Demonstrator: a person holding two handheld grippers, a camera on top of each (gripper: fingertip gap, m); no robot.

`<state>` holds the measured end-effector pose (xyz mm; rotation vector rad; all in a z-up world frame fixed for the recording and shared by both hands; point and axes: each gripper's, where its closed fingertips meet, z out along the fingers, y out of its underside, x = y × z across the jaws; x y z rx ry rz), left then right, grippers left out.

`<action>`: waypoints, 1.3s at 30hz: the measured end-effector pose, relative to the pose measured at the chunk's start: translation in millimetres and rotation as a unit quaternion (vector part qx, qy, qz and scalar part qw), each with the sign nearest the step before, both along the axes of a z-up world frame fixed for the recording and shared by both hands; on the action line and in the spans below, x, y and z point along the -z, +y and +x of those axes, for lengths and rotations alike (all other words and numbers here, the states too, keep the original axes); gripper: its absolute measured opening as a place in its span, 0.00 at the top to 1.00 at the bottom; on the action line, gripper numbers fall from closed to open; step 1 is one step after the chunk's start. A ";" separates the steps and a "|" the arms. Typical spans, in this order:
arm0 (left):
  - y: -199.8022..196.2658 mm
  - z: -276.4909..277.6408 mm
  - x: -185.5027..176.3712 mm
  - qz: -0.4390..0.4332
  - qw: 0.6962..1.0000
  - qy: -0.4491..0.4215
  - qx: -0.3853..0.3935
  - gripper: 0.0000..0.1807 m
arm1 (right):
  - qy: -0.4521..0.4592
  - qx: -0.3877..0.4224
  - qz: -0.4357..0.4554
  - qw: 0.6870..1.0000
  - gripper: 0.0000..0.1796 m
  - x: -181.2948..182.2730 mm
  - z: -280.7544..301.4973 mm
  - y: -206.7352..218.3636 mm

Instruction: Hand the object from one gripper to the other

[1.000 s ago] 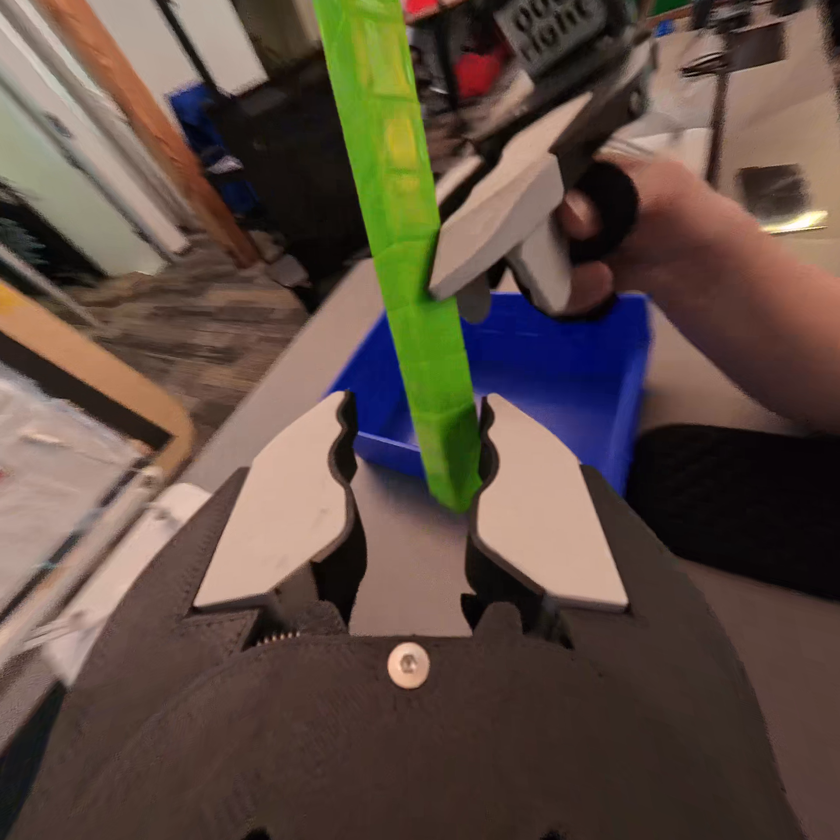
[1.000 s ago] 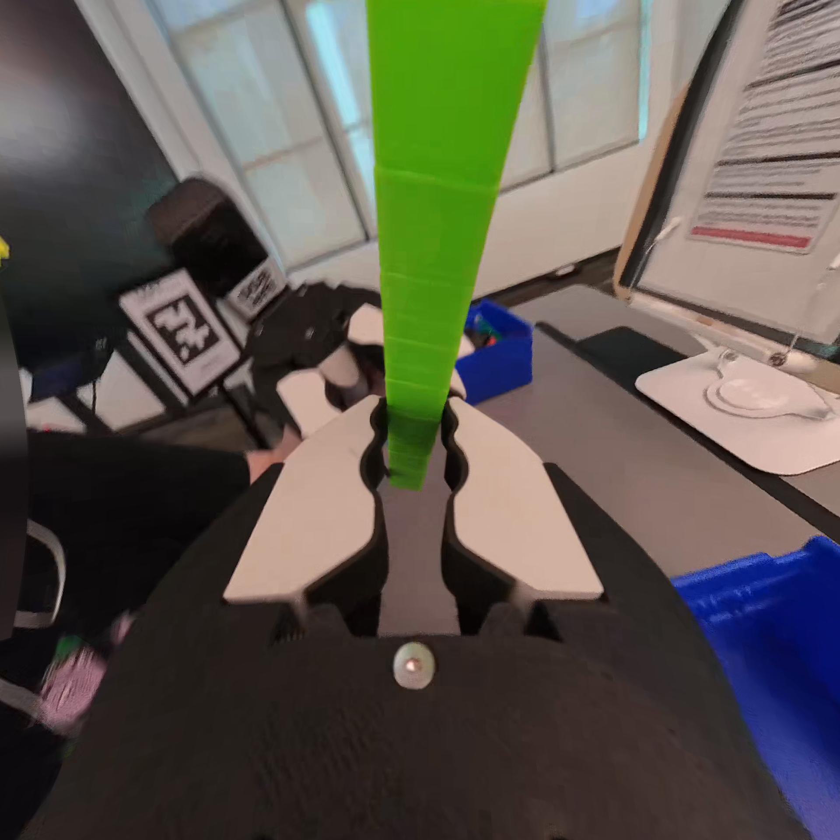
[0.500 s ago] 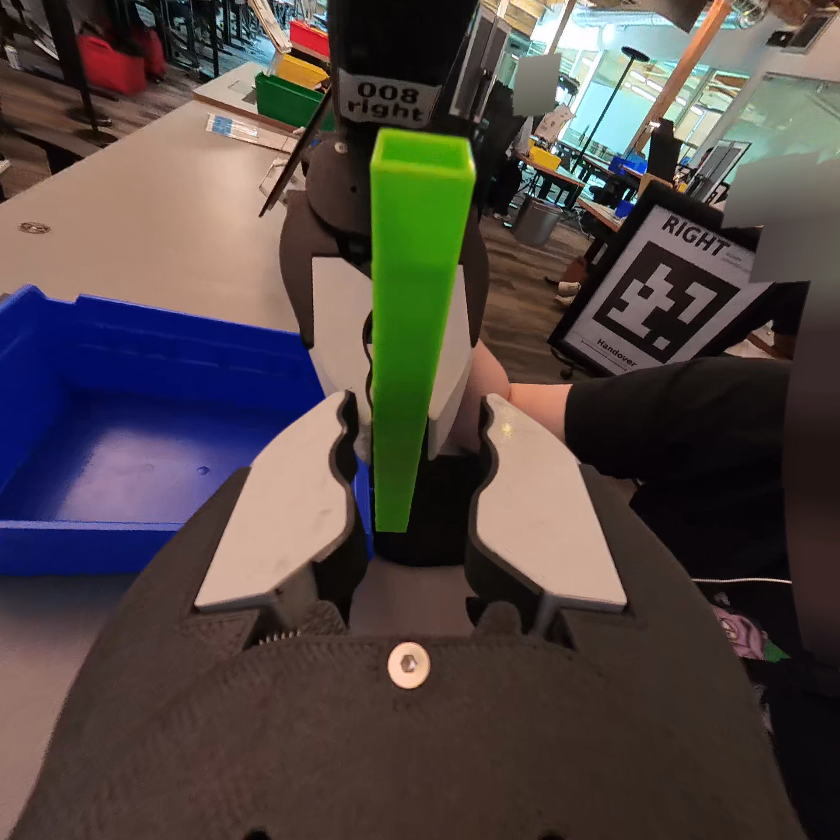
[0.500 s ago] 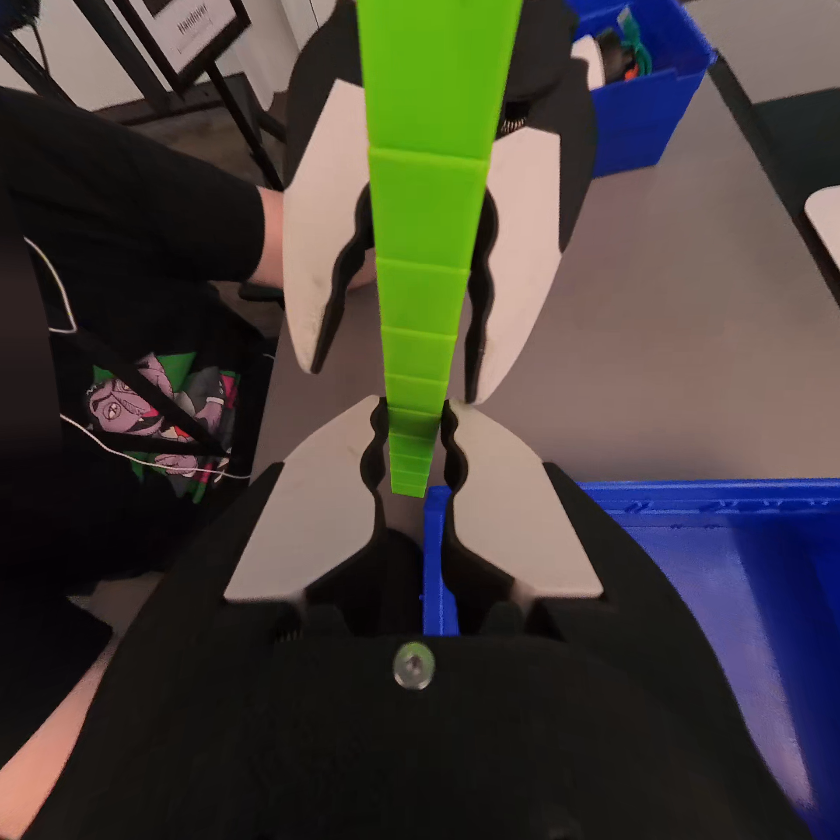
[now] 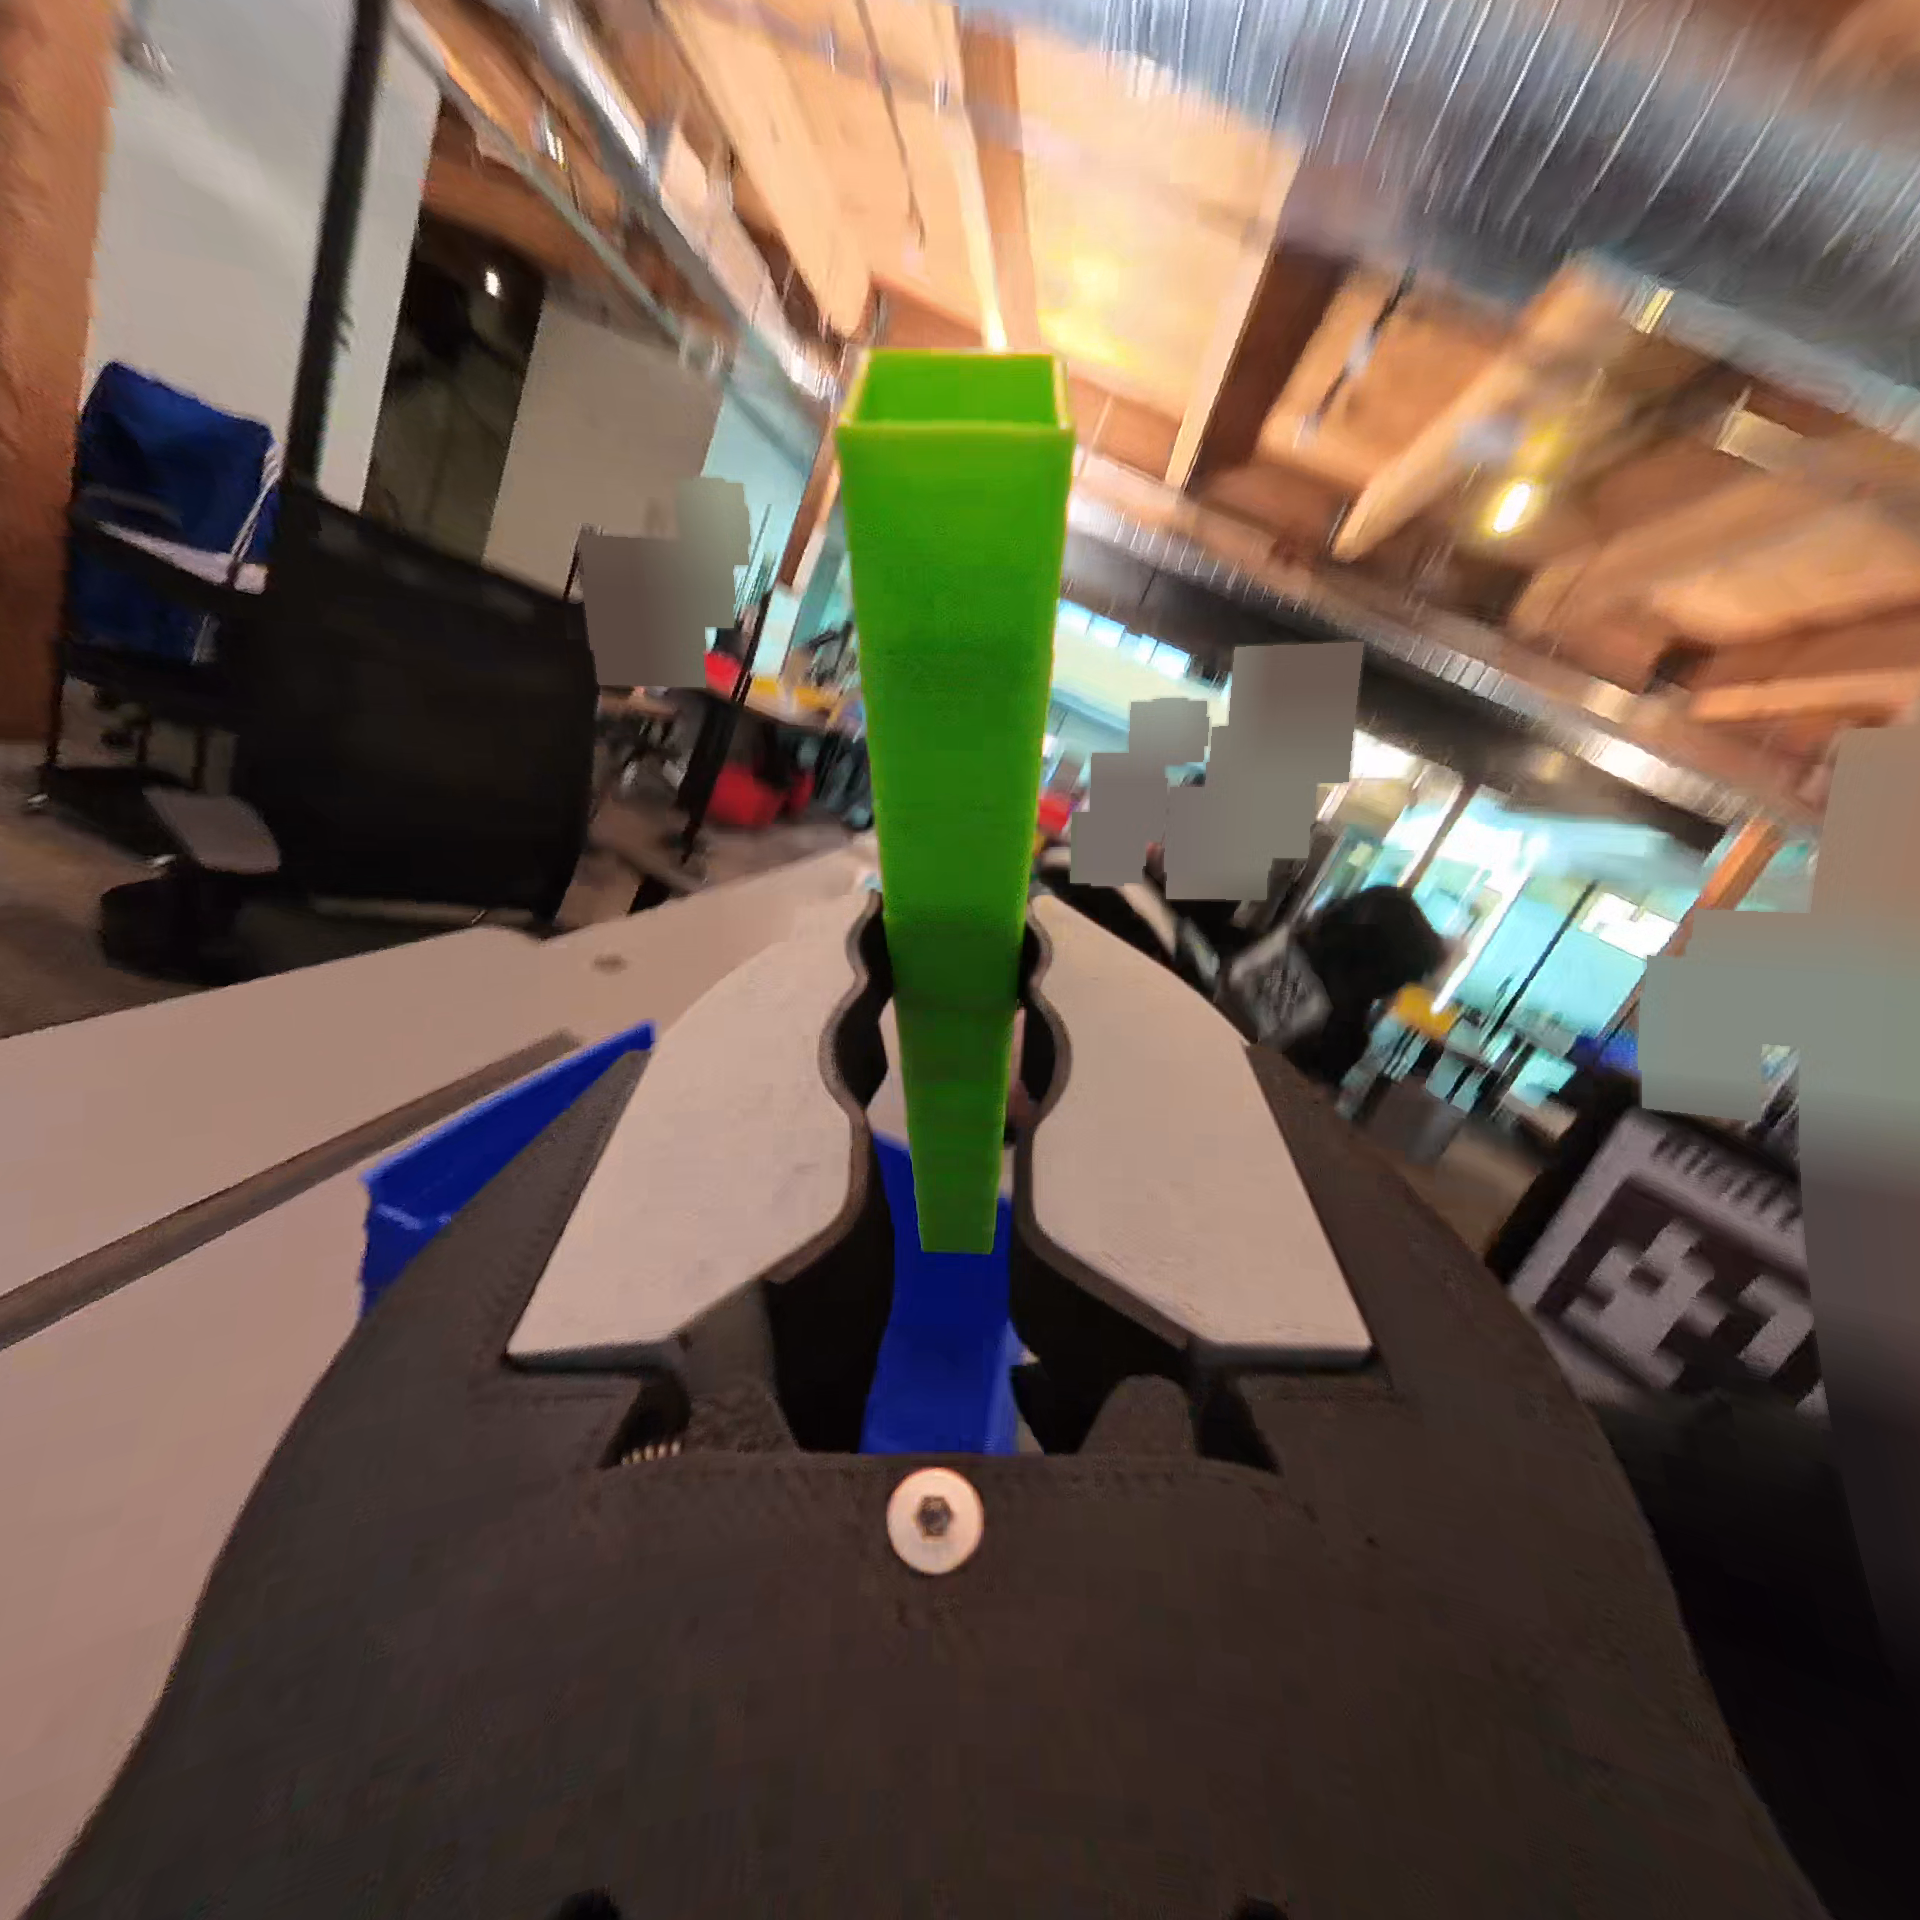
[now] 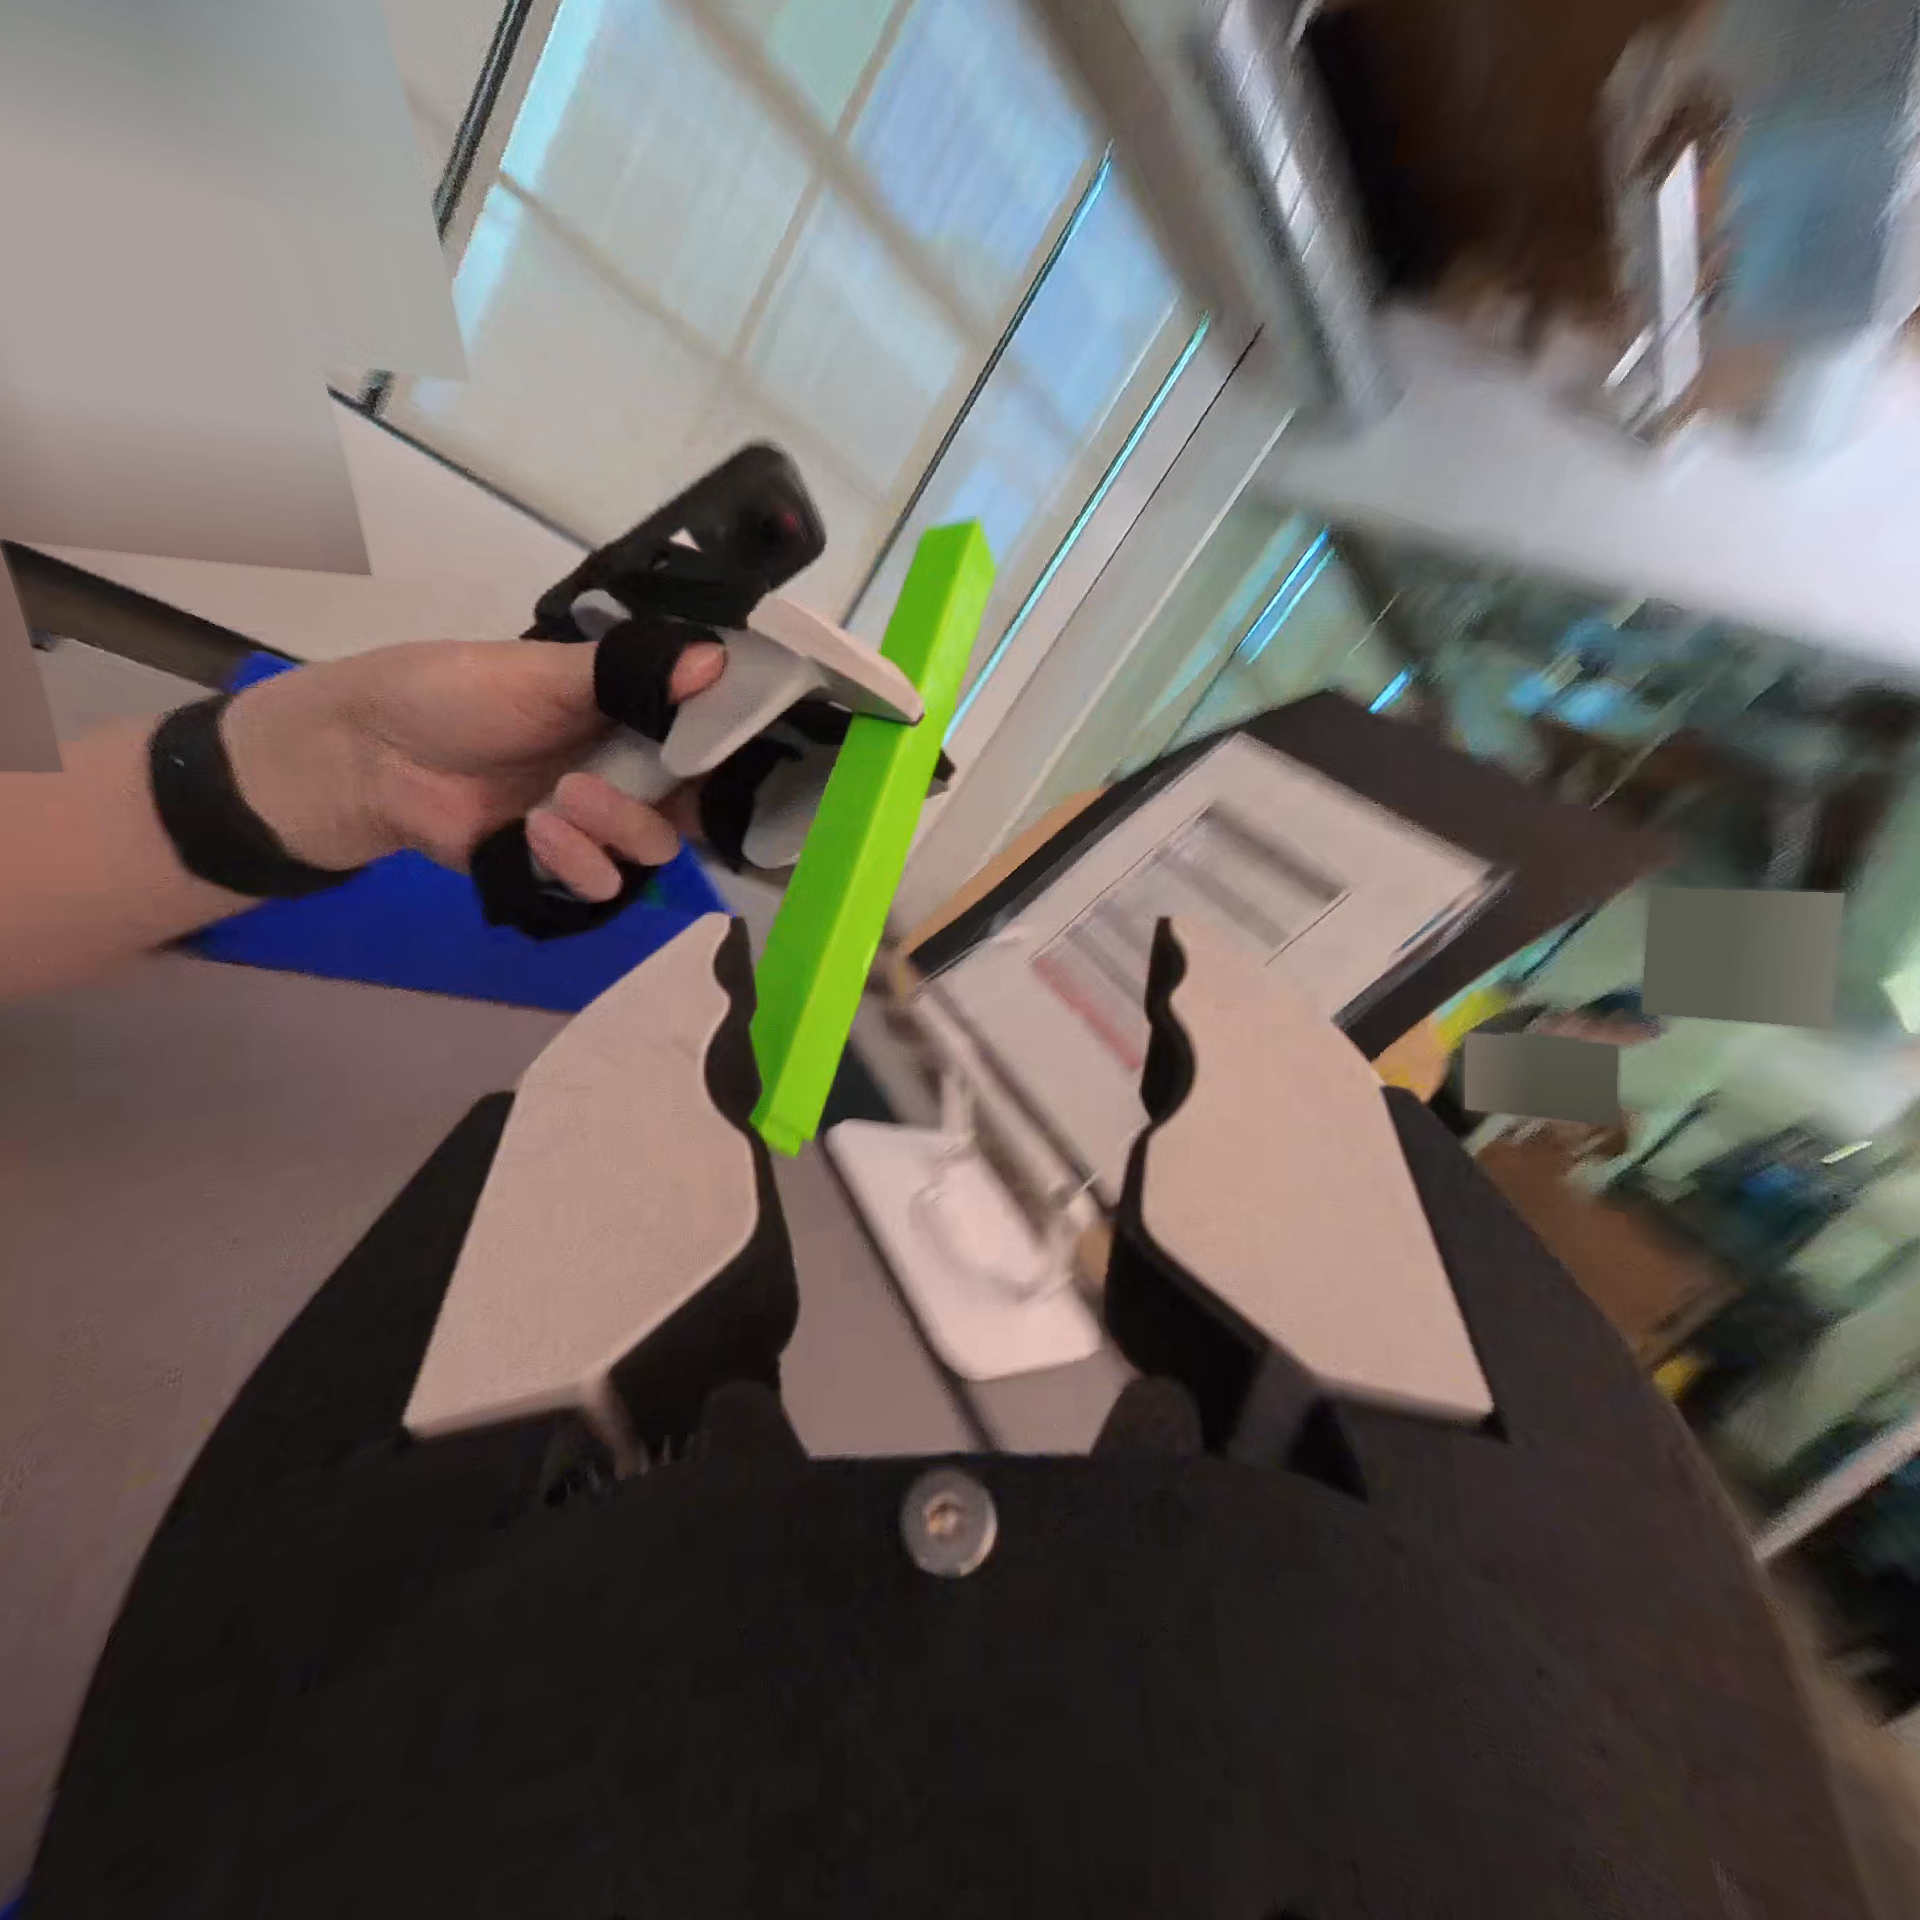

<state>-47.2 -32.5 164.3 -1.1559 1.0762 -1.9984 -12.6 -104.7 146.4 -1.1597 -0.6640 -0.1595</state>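
Note:
A long bright green square tube (image 5: 954,790) stands up between the fingers of my left gripper (image 5: 951,935), which is shut on its lower part; the open top end points away. In the right wrist view the same green tube (image 6: 868,842) is held by the left gripper (image 6: 831,717) in a person's hand, tilted. My right gripper (image 6: 945,945) is open and empty; the tube's lower end lies just beside its left finger (image 6: 623,1143), apart from the right one.
A blue bin (image 5: 499,1132) sits on the grey table (image 5: 208,1091) below the left gripper, and shows behind the hand (image 6: 416,935) in the right wrist view. A white stand base (image 6: 977,1247) and a framed board (image 6: 1195,935) lie ahead of the right gripper.
My left gripper has shut on the green tube. My right gripper has opened, let the tube go and drawn back. Both views have swung upward.

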 end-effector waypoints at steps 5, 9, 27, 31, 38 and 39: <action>22.1 -24.1 -21.9 -0.100 0.993 -0.064 0.021 0.88 | -0.096 0.041 0.075 0.992 0.58 14.3 -34.6 9.4; 14.0 -22.5 -22.5 -0.113 0.991 -0.065 0.044 0.88 | -0.105 0.084 0.105 0.985 0.62 18.4 -46.0 18.8; -28.0 -6.7 -16.0 -0.105 0.984 -0.062 0.128 0.87 | -0.075 0.095 0.112 0.986 0.87 2.3 -29.3 3.2; -35.7 -6.8 -17.8 -0.015 0.993 -0.074 0.088 0.67 | 0.000 0.062 0.123 0.990 0.87 -18.5 -19.1 -13.4; -41.6 -8.9 -14.1 0.024 0.990 -0.090 0.103 0.67 | 0.373 -0.155 0.040 0.914 0.88 -43.1 34.3 -25.1; -41.3 -4.3 -9.4 0.025 0.991 -0.079 0.101 0.67 | 0.429 -0.190 0.019 0.883 0.87 -41.6 41.6 -22.1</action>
